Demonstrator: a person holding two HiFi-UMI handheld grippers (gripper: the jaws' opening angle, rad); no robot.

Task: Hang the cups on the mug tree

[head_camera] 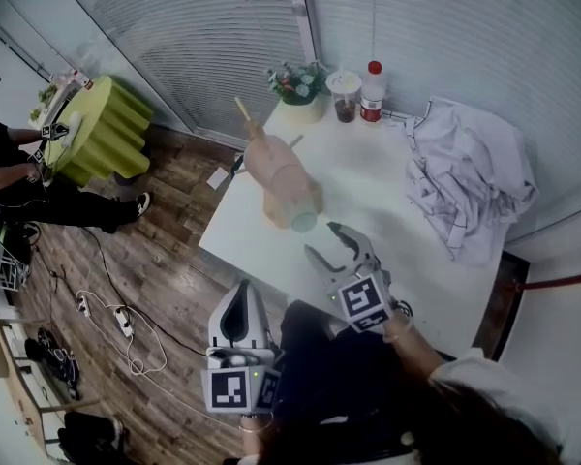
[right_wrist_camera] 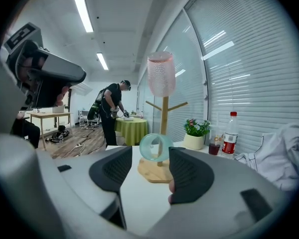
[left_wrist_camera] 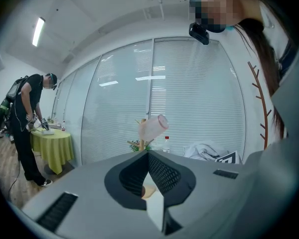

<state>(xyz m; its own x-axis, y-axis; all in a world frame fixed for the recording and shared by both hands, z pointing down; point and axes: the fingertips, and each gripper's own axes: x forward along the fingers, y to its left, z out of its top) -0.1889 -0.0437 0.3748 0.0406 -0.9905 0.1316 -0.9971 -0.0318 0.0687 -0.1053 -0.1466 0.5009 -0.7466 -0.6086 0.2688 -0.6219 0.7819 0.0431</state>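
Pink cup (right_wrist_camera: 161, 73) sits inverted on top of the mug tree (right_wrist_camera: 164, 114), teal cup (right_wrist_camera: 156, 147) low by its base, apparently unhung; my right claw (right_wrist_camera: 150, 156), jaws apart and empty, must next advance and grip it, while my left claw (left_wrist_camera: 148, 154) is closed on nothing.

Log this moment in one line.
mug tree: two cups on it | pink cup: inverted on top | teal cup: low, near base | left gripper: shut, empty | right gripper: open, empty
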